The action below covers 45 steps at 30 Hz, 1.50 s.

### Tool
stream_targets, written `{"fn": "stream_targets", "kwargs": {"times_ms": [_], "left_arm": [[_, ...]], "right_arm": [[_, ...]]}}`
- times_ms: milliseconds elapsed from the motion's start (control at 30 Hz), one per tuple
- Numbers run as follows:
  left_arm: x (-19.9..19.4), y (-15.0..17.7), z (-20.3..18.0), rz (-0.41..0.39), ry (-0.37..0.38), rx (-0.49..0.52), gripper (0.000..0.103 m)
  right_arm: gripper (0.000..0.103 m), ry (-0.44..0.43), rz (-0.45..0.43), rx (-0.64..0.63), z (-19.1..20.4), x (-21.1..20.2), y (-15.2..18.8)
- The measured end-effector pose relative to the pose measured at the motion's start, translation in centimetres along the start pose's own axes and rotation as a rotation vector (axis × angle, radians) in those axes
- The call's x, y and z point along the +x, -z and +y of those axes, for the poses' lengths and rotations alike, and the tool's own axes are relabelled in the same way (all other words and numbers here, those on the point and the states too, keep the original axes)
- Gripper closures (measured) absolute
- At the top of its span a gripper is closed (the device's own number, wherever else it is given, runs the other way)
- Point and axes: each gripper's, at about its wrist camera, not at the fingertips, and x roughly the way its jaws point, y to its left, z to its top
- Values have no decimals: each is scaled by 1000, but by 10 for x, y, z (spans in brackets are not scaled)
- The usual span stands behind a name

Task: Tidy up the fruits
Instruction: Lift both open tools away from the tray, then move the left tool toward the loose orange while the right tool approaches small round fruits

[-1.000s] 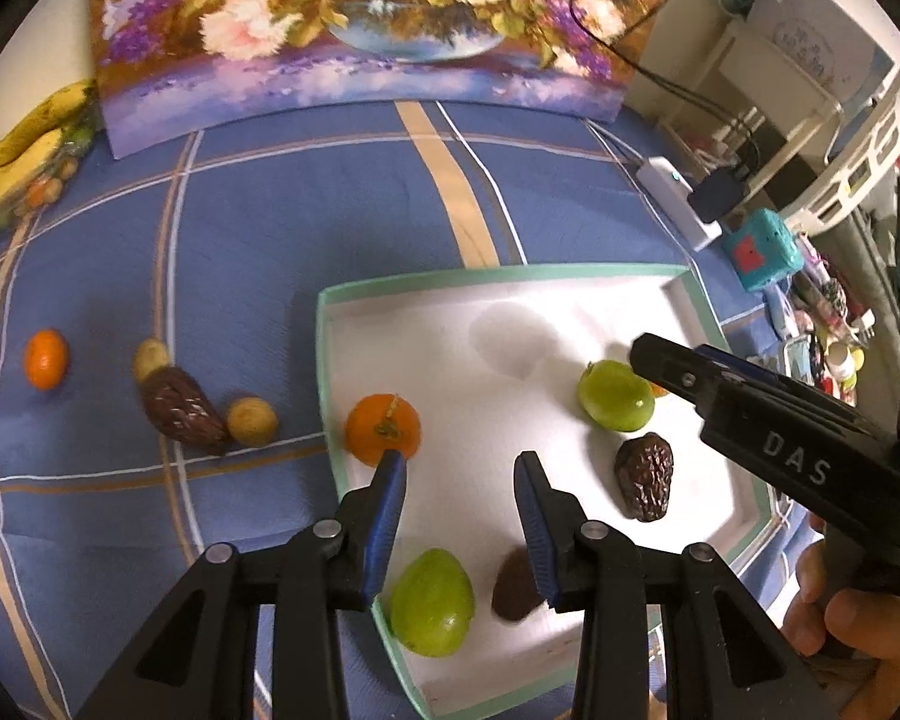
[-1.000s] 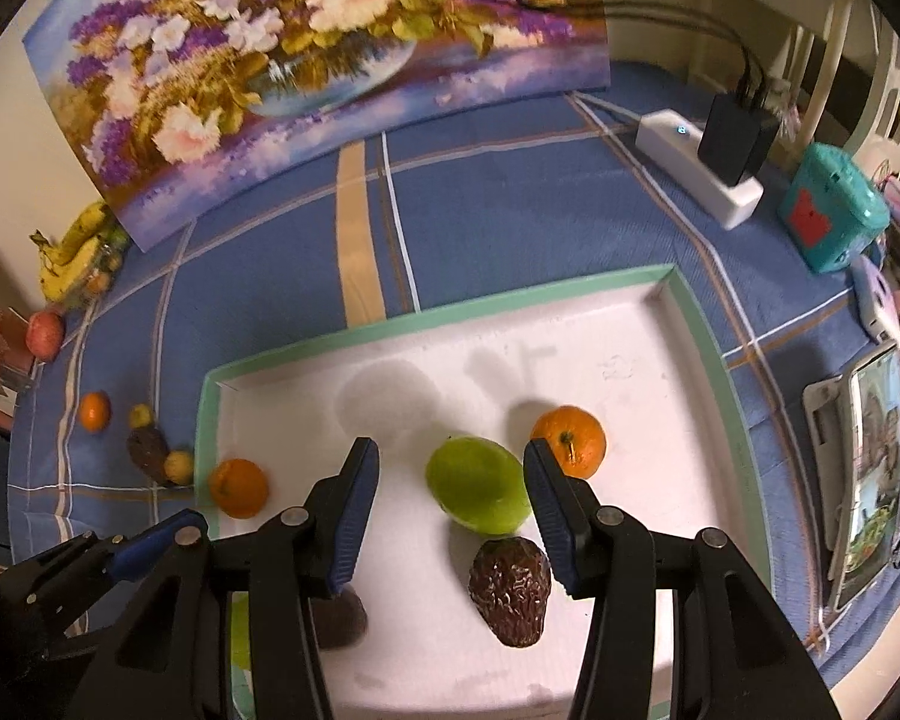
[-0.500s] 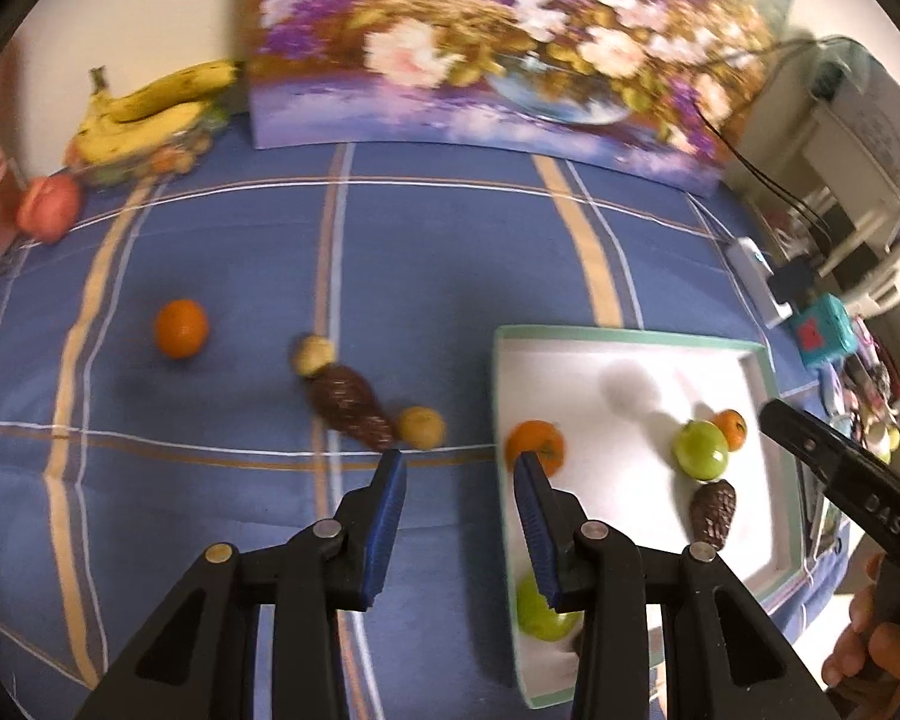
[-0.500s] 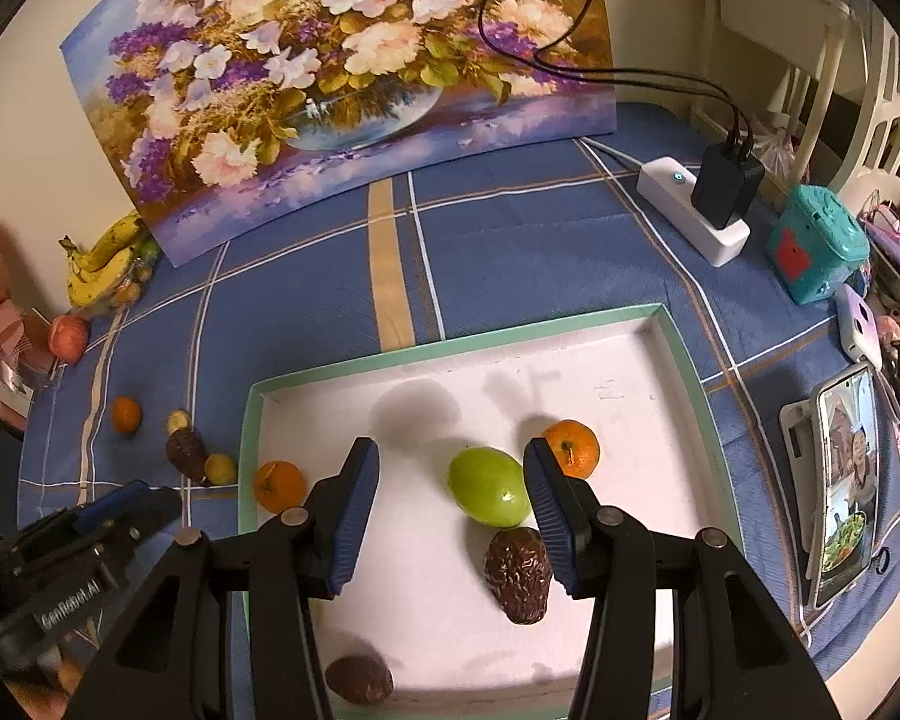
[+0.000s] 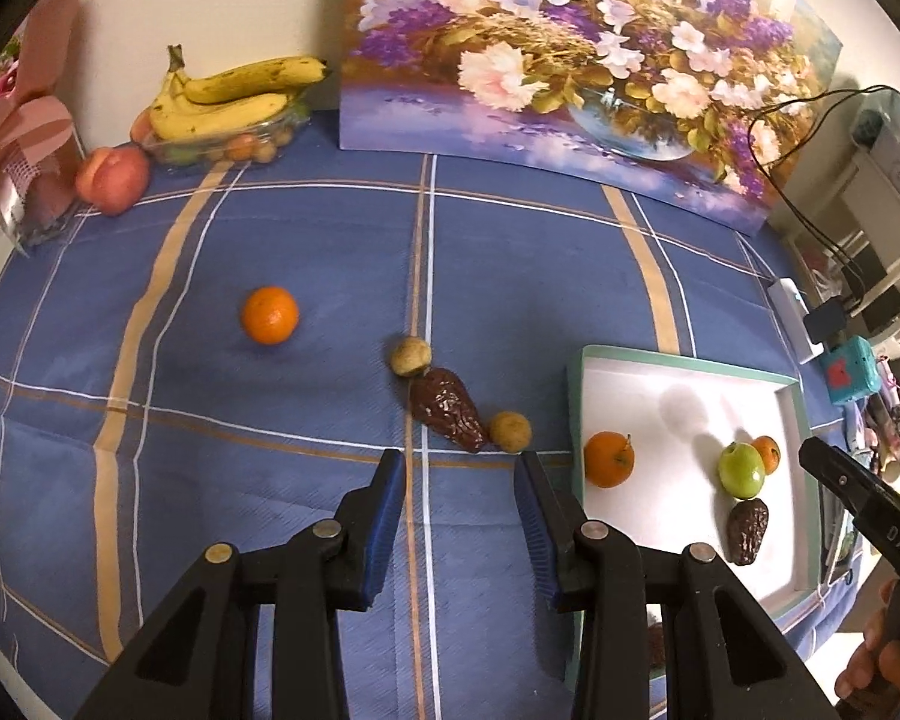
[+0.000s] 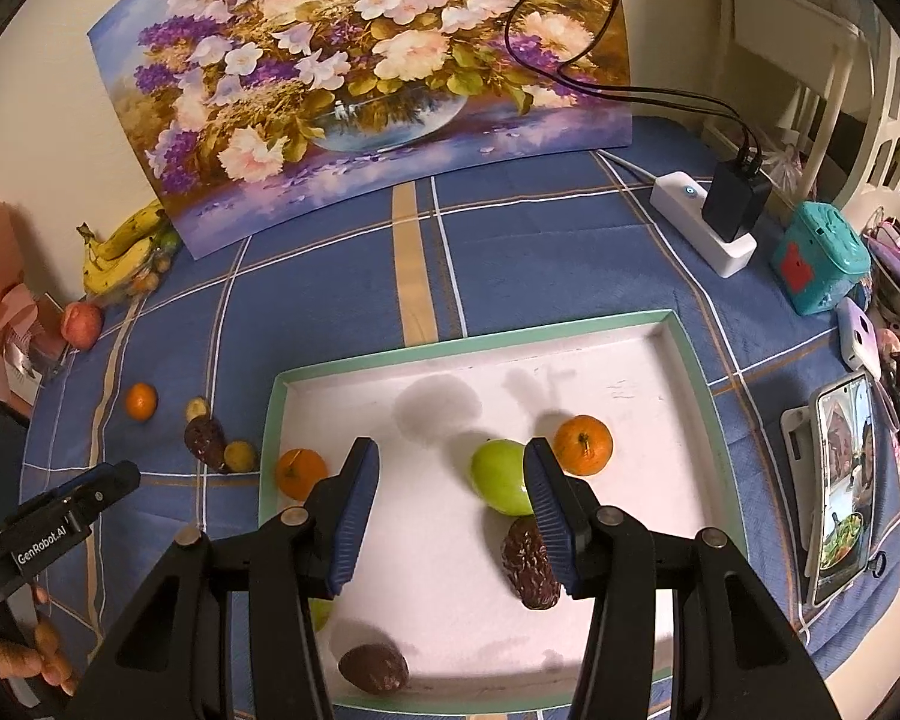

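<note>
Brown and wrinkled, what is probably a date (image 5: 447, 408) is lying just above the left tool (image 5: 459, 516), slanting toward lower right between two small yellowish fruits. Both tools are gaping wide, gripping nothing; the right tool (image 6: 450, 501) is hovering over the tray (image 6: 699, 384).

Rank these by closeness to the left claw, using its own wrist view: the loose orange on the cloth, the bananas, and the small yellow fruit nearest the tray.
1. Small yellow fruit: just beyond the left claw, slightly right.
2. Loose orange: mid-cloth, left.
3. Bananas: far left, by the wall.
</note>
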Motion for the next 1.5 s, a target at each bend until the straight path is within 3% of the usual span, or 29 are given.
{"fn": "stream_targets", "kwargs": {"times_ms": [200, 367, 533, 767, 867, 1133, 1200, 1500], "left_arm": [[3, 2, 5, 8, -18, -4, 52], [10, 3, 8, 27, -48, -7, 30], [19, 7, 13, 46, -77, -16, 11], [31, 11, 22, 71, -93, -41, 2], [35, 12, 24, 78, -98, -47, 2], [41, 15, 32, 70, -117, -72, 0], [42, 16, 34, 69, -122, -79, 0], [40, 13, 42, 45, -134, -101, 0]], "right_arm": [[52, -1, 14, -6, 2, 4, 2], [52, 3, 34, -11, 2, 9, 4], [36, 19, 63, -18, 3, 20, 8], [32, 32, 97, -34, 5, 32, 13], [21, 37, 125, -34, 5, 42, 16], [19, 42, 170, -25, 3, 60, 22], [8, 41, 172, -21, 2, 63, 23], [8, 30, 118, -25, 3, 63, 23]]}}
